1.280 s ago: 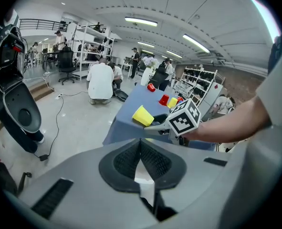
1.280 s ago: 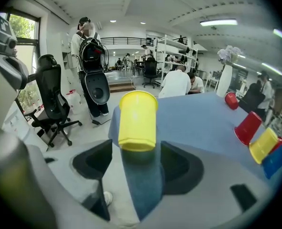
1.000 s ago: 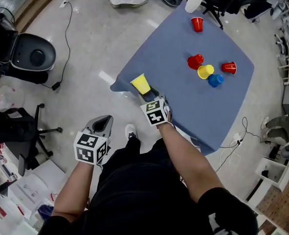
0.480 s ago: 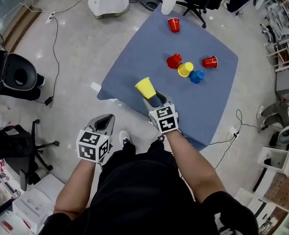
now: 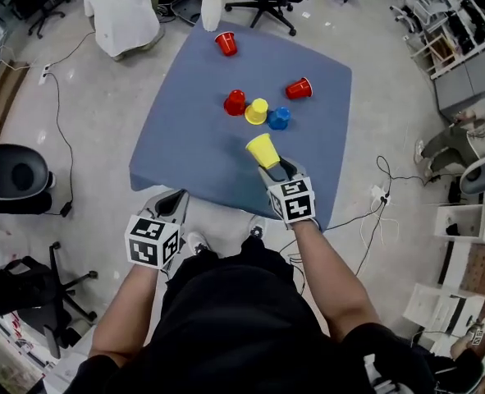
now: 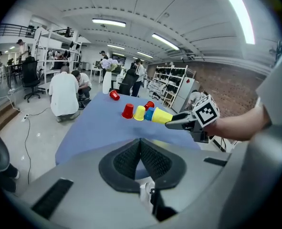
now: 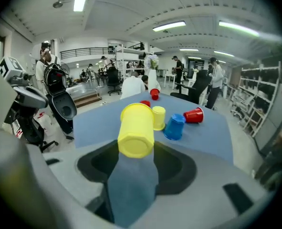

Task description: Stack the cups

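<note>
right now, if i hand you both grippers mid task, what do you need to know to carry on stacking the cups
Left claw: shut, empty, by the near edge of the table.
Right claw: shut on the held yellow cup, on its side above the table's near part.
On the table: middle red cup, second yellow cup and blue cup clustered upside down; tipped red cup to their right; far red cup near the far edge.
Done: nothing stacked.
Left: probably cap a clustered cup, then gather the rest.
</note>
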A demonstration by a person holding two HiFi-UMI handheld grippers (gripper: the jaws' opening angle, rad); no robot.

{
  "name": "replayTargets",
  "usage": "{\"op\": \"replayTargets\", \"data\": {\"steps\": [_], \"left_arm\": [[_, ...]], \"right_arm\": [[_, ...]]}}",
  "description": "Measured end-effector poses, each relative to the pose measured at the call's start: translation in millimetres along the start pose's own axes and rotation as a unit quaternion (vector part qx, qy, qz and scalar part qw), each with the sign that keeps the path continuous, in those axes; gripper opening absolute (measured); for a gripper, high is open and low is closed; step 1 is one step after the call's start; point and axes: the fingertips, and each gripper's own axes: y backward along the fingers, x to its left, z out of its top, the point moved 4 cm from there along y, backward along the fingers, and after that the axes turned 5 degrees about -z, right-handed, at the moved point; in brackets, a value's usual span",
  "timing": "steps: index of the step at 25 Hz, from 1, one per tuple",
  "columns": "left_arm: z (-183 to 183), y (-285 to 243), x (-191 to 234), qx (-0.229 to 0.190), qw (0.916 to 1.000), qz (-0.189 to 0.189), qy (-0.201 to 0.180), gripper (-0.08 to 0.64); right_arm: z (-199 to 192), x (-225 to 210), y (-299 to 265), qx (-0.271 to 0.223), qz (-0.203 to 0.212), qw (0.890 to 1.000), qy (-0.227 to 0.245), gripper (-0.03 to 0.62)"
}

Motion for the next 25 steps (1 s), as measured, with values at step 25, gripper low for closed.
{"op": "replayTargets", "data": {"steps": [25], "left_arm": [[24.2,-44.5,-42.3,0.017,0.9995,-0.016,-0.023,0.005]], "right_arm": [[-60.2,-105.1,-3.1,0.137,-0.042,0.99,0.0,0.233]]}}
